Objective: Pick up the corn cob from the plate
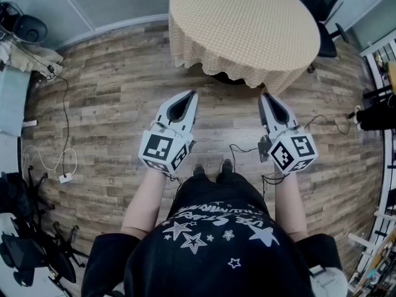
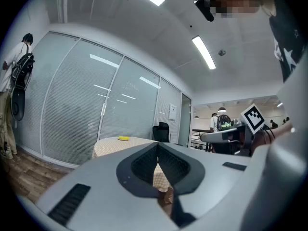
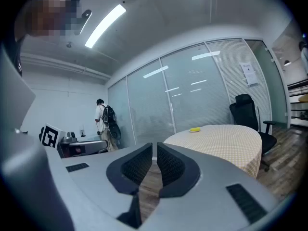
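Observation:
A small yellow corn cob (image 2: 123, 138) lies on a pale plate on a round table with a tan checked cloth (image 1: 244, 23). It is far ahead of both grippers. The right gripper view also shows the corn cob (image 3: 194, 129), on the far part of the table (image 3: 226, 141). In the head view the cob is out of frame. My left gripper (image 1: 193, 93) and right gripper (image 1: 263, 95) are held side by side over the wooden floor, short of the table's near edge and pointing at it. Both are shut, with nothing between the jaws.
A black office chair (image 1: 322, 5) stands behind the table on the right. Cables (image 1: 62, 166) and black tripod gear (image 1: 25, 252) lie on the floor to the left. Glass partition walls run behind the table. A person with a backpack (image 3: 103, 117) stands by the wall.

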A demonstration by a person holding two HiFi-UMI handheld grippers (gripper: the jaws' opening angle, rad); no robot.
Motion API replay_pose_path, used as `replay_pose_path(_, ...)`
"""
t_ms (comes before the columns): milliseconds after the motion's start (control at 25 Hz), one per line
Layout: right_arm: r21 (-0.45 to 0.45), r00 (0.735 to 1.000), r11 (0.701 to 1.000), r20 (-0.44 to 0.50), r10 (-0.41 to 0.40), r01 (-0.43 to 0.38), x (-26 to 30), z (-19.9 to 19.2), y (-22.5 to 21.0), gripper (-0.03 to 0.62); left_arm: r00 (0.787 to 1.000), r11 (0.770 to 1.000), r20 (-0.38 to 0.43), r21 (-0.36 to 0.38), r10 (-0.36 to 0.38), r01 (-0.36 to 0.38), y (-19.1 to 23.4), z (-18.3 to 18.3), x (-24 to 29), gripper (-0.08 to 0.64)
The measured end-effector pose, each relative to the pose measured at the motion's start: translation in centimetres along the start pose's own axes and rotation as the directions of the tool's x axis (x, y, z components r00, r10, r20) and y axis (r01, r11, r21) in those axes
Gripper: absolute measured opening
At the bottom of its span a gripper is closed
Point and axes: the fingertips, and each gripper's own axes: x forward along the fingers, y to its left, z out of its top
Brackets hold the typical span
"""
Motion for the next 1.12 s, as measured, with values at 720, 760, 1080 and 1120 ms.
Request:
replay_pose_path(720, 0.021, 0.994, 0.994, 0.01, 0.105, -0.105, -5.6, -0.4, -2.1, 0.049, 0.999, 0.997, 0.023, 0.075, 0.023, -0.025, -9.0, 0.9, 0.4, 0.006)
replay_pose_path(760, 0.02, 0.994, 0.994, 0.011, 0.11, -0.11, -5.7, -0.4, -2.0, 0.048, 0.999, 0.997, 0.026, 0.072, 0.028, -0.03, -9.0, 0.8, 0.3, 0.006)
replay_pose_path(1080, 0.043, 0.99, 0.99, 0.044, 0.136, -0.138, -4.4, -0.2, -1.4, 0.049, 0.998, 0.998, 0.026, 0.027, 0.058, -0.058, -7.3, -0.8, -1.1, 0.006)
replay_pose_path(1120, 0.046, 0.99, 0.99, 0.049, 0.13, -0.133, -3.9, -0.1, -1.3, 0.049, 0.998, 0.998, 0.028, 0.031, 0.061, -0.061, -6.7, -0.8, -1.4, 0.006)
